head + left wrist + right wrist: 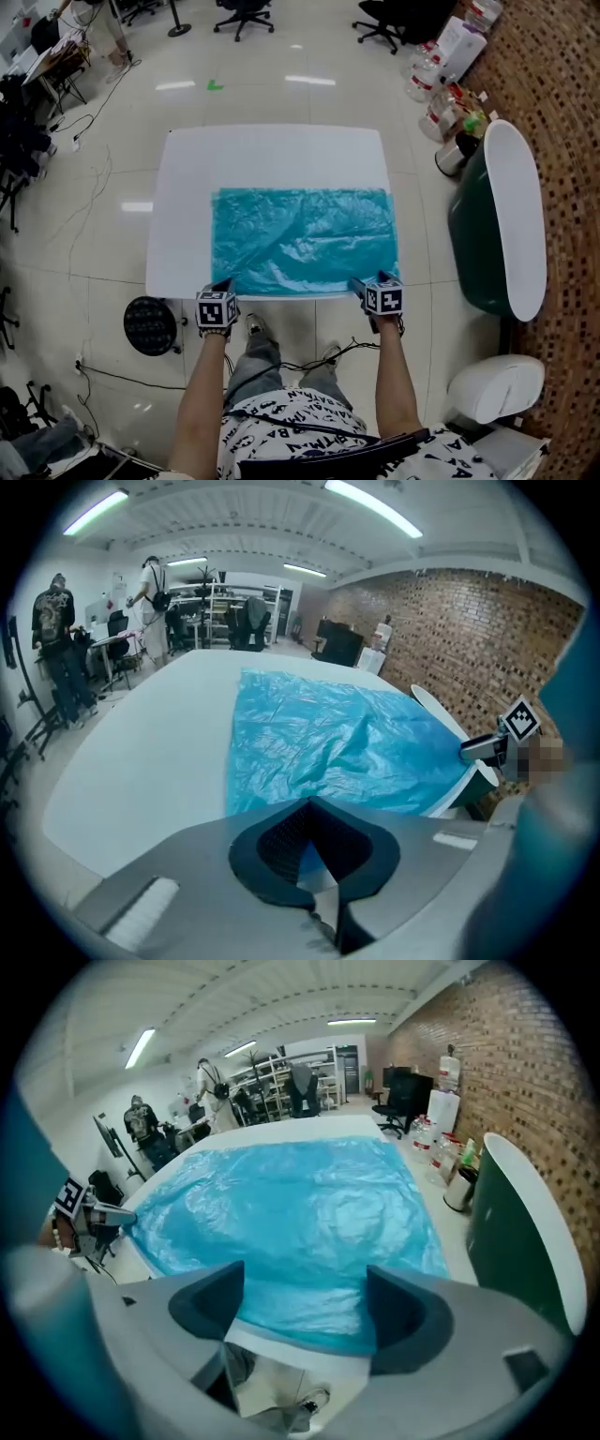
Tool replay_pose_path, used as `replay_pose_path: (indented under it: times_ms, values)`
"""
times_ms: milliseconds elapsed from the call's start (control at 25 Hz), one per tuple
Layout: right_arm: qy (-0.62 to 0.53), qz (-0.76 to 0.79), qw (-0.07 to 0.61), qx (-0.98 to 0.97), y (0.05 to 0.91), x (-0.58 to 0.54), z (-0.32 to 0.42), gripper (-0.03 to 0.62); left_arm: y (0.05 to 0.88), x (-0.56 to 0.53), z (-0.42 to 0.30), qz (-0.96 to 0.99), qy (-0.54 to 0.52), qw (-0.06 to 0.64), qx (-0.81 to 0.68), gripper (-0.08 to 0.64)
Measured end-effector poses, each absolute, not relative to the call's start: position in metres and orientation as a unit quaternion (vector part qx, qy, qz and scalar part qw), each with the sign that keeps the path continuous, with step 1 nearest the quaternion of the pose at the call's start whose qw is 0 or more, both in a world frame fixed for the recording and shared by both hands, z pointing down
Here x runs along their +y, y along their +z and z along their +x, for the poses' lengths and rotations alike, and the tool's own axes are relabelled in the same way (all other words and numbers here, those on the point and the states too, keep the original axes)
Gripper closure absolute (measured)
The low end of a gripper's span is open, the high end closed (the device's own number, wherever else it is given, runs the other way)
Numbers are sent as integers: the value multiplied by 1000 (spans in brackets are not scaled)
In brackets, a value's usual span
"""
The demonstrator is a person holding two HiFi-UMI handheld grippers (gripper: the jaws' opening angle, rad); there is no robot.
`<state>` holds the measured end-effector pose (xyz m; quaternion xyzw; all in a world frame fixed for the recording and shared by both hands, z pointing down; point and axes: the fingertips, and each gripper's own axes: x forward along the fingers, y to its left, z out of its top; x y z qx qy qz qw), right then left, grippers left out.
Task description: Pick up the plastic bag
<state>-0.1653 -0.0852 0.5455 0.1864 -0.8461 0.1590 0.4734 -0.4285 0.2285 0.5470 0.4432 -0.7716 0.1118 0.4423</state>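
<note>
A blue plastic bag (305, 239) lies spread flat on the white table (187, 187), over its near right part. My left gripper (223, 284) is at the bag's near left corner. In the left gripper view its jaws (309, 803) are closed together, with a sliver of blue film pinched between the dark pads. My right gripper (359, 284) hovers at the near right corner. In the right gripper view (302, 1297) its jaws stand wide apart. The bag (300, 1213) and the table's near edge show between them, and the pads touch nothing.
A dark green tub with a white rim (511, 216) stands close to the table's right side. Behind it are water bottles (427, 70) and a brick wall. A white bin (497, 384) and a black round stool (150, 325) sit on the floor near me. People stand at desks far left.
</note>
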Motion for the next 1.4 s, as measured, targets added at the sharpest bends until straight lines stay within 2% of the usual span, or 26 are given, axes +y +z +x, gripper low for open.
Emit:
replay_pose_path:
  times_ms: [520,600,800,840,960,1040,1240,1320,1400]
  values:
    - [178,149,442,-866,541,-57,-218,190,550,271,-468,390,101,458,-792,560]
    - [177,143,418,-879,527,-57,-219,149,538,268,-467,398,86,440,-800,560]
    - [213,114,304,-922,447,-59,-223,151,455,250,-459,421,32,332,-843,560]
    - [217,103,287,-927,434,-56,-223,169,440,245,-454,422,24,316,-849,560]
    - [203,80,258,-941,407,-45,-217,315,402,223,-422,436,-2,278,-856,560]
    - [178,77,251,-948,399,-39,-207,495,382,206,-390,451,-12,257,-855,560]
    - [164,45,243,-955,384,-13,-190,506,348,182,-322,482,-9,233,-844,560]
    - [150,47,233,-960,371,-2,-190,588,341,179,-309,491,-12,236,-839,560]
    - [137,49,222,-964,358,10,-187,588,336,179,-300,498,-4,233,-835,560]
